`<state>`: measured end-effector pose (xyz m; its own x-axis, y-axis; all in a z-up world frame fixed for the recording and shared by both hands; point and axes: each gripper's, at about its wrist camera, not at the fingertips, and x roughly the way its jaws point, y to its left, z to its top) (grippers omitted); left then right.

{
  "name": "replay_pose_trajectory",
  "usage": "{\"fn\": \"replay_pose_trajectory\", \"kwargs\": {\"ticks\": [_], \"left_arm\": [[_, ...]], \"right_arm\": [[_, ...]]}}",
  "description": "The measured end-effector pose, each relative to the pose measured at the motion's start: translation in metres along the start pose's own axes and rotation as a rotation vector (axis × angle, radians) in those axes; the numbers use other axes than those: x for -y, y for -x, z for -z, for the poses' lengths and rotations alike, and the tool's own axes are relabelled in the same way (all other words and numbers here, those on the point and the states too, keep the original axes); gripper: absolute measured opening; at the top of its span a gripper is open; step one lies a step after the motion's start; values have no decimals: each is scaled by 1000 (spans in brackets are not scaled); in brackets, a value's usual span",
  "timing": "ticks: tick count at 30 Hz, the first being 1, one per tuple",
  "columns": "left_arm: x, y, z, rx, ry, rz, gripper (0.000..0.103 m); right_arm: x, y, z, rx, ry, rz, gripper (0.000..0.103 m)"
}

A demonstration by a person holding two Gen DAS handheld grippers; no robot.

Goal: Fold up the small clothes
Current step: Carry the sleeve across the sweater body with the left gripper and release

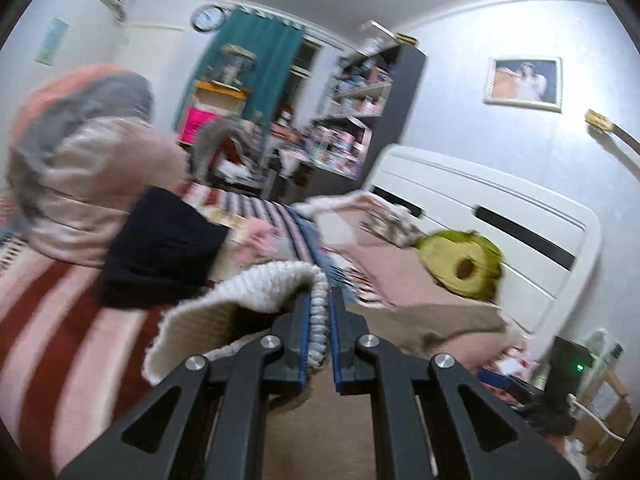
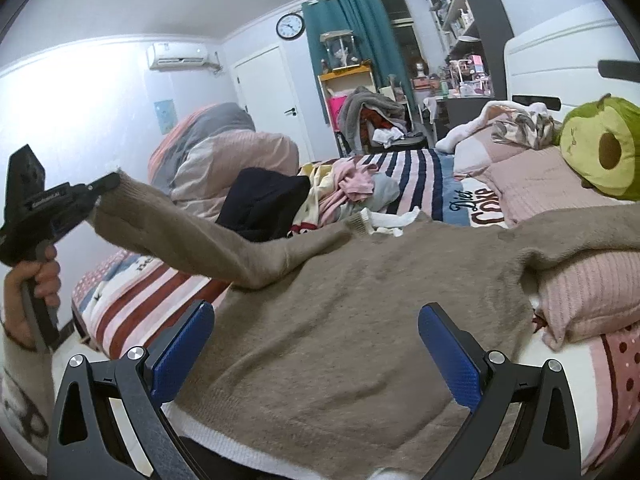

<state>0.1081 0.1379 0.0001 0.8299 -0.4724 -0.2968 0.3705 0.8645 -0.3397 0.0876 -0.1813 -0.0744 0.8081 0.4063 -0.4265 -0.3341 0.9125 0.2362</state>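
A tan knit sweater (image 2: 340, 320) with white ribbed trim lies spread on the bed. My left gripper (image 1: 319, 316) is shut on the white ribbed cuff (image 1: 318, 320) of its left sleeve. In the right wrist view the left gripper (image 2: 106, 182) holds that sleeve (image 2: 192, 236) lifted up and out to the left. My right gripper (image 2: 316, 344) is open and empty, just above the sweater's lower body. The other sleeve (image 2: 580, 224) lies over a pink pillow (image 2: 588, 292) at the right.
A pile of clothes (image 2: 344, 192) and a black garment (image 2: 264, 200) lie further up the striped bed (image 2: 132, 300). A rolled duvet (image 2: 216, 152) sits at the left, an avocado plush (image 2: 604, 148) and white headboard (image 2: 560, 52) at the right. Shelves stand behind.
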Motion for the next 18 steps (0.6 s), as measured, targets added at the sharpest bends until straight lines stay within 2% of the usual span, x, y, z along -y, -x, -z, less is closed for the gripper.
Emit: {"fn": "replay_pose_trajectory", "kwargs": {"ticks": [7,16,18], "left_arm": [[74,-67,38,-113,-4,120,6],[153,-176,104,-360,-33,225,4],[162,-191,119,-412,-55,223,4]], "right_arm": [[36,14,0,7,13,7,102],[115,41,15,28,-72,103,102],[130,46,20,25,-96,127,102]]}}
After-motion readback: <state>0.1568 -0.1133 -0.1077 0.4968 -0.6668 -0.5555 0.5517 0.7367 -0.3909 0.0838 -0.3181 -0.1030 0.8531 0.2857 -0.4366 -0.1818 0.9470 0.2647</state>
